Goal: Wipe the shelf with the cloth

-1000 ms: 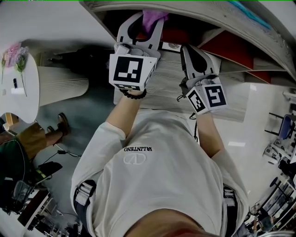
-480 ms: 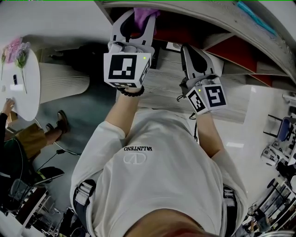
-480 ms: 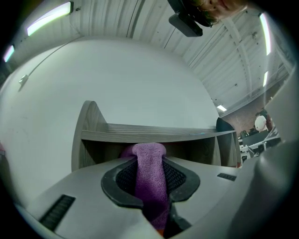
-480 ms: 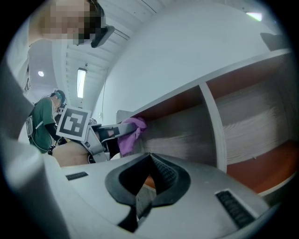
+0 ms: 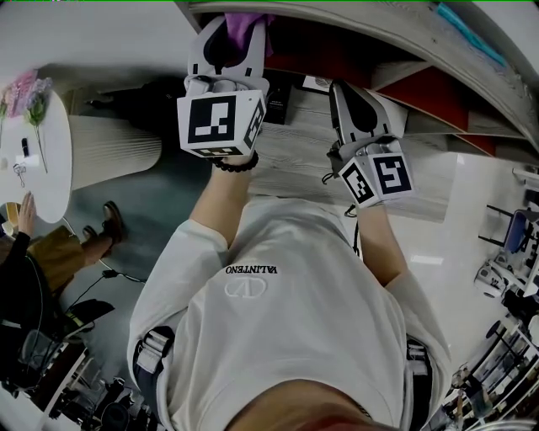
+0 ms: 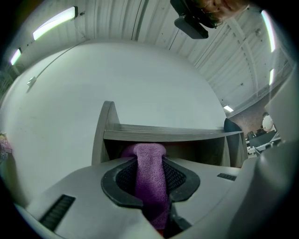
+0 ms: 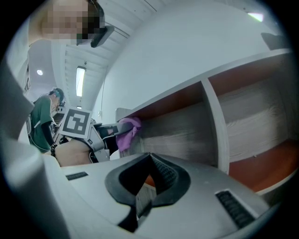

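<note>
**Purple cloth up at the shelf's left end**

Head view: the left gripper (image 5: 238, 32) lifts the cloth (image 5: 246, 23) to the shelf (image 5: 472, 61), with the right gripper (image 5: 357, 93) beside it, lower.
Left gripper view: the jaws are clamped on the cloth.
Right gripper view: the jaws are together, holding nothing.

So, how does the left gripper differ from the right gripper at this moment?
The left gripper's fingers clamp the purple cloth; the right gripper's fingers meet on nothing. The left gripper is at the shelf's left end, with the cloth at its edge; the right gripper is further right, before an inner compartment. Both point toward the shelf.
</note>
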The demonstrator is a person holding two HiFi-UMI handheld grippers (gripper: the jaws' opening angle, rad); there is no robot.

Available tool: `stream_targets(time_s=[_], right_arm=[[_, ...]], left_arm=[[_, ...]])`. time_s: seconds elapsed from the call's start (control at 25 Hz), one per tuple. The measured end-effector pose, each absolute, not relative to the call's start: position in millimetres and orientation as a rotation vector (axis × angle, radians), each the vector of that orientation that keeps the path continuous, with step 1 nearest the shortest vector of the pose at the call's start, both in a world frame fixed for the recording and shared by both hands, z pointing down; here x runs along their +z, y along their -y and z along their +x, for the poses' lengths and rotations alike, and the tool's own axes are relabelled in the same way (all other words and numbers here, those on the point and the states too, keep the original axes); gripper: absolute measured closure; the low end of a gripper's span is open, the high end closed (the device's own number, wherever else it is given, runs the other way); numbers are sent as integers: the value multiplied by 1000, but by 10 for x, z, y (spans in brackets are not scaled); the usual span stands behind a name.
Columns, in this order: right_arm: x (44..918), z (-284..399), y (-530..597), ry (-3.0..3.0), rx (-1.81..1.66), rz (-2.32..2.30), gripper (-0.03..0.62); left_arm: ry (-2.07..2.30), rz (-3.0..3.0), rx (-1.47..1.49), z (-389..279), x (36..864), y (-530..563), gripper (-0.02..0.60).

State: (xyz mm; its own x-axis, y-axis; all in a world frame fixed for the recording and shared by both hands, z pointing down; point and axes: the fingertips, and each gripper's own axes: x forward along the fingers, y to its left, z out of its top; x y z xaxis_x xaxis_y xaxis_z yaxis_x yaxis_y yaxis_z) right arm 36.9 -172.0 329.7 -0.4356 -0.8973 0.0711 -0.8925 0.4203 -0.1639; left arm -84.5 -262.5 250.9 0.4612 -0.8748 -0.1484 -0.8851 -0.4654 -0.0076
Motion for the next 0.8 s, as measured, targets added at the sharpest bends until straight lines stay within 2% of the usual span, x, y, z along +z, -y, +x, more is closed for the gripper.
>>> stream_targets(time_s=[0.8], right_arm=[[3343, 211, 1866, -2637, -296, -1629, 595]], left_arm=[[-1620, -2559, 183, -1061, 2522, 2653, 492]])
